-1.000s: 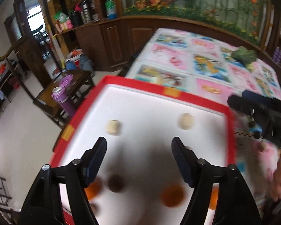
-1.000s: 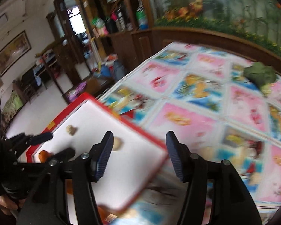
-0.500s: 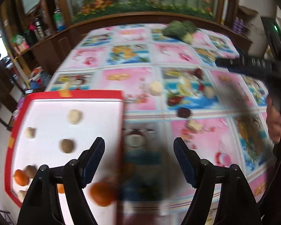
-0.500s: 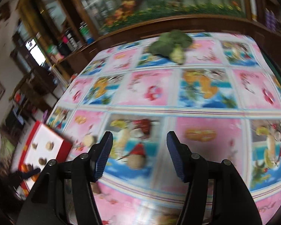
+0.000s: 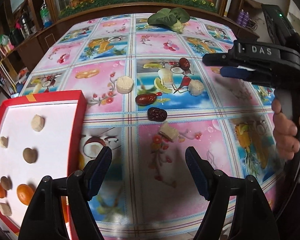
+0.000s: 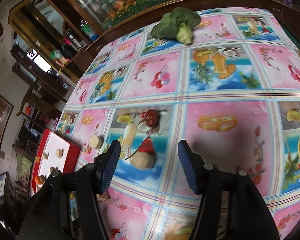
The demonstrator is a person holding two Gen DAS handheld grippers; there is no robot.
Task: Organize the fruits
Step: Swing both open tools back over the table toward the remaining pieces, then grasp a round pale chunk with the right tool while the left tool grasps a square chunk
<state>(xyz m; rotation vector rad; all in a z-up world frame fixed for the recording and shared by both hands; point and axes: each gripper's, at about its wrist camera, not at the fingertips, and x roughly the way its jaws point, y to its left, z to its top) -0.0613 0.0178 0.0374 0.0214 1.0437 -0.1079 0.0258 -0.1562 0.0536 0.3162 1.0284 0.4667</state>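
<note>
Red tray at 9 o'clock already holds oranges, nuts and pale pieces | dates and pale slices remain on tabletop, 12 o'clock | your left gripper and right gripper: jaws wide apart, empty | task partly done.
</note>
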